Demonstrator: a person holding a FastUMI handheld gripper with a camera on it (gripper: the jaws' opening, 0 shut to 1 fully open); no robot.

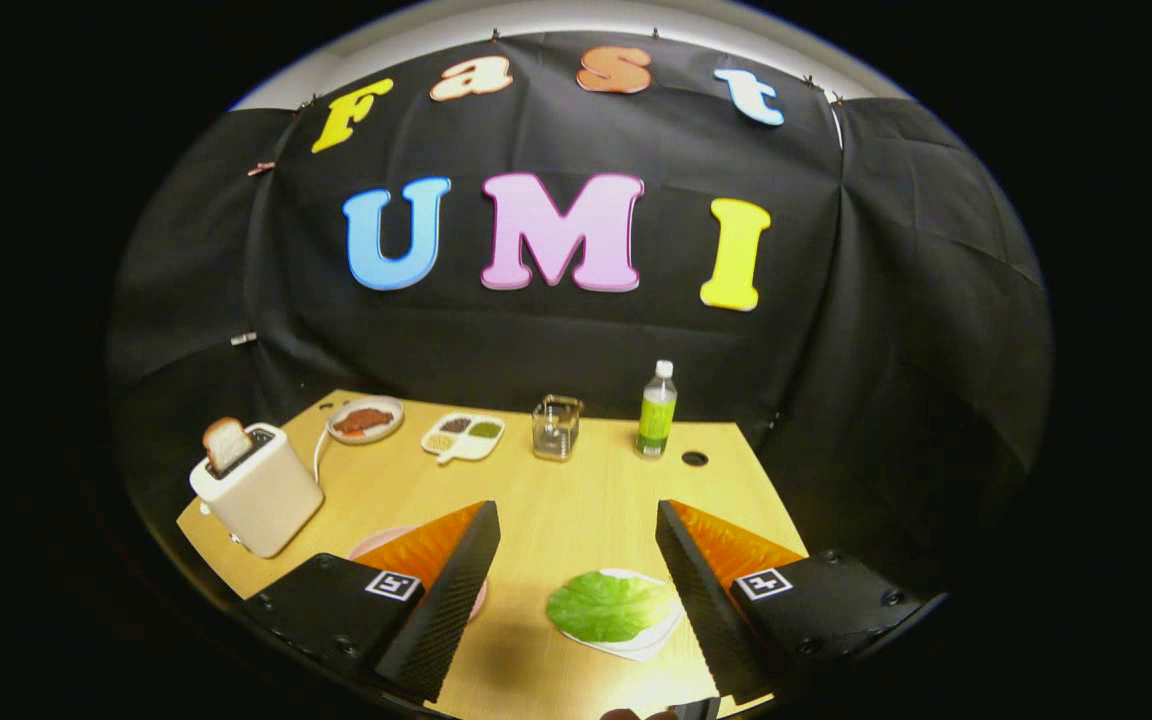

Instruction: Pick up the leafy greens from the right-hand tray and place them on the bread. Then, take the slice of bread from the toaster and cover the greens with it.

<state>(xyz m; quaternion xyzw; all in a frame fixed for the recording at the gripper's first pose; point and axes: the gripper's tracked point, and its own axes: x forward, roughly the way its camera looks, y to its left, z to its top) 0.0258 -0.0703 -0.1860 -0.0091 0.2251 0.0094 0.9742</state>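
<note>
Between the wide-open, empty jaws [576,590], the leafy greens [608,605] lie flat on their tray [658,642]; a shallow pinch could slip off

There is one gripper [578,520], and it has two fingers [451,590], held wide apart with nothing pressed between them. One table [556,510] holds all the things. There is one toaster [258,490], and one slice of bread [226,442] sticks up out of it. One green leaf [608,606] lies on one white tray [652,640]. One pink plate [376,543] peeks out behind a finger. Far back there is one round plate of red food [365,420], one dish with three little spots [464,436], one clear jar [556,428] and one bottle [656,410].
</note>
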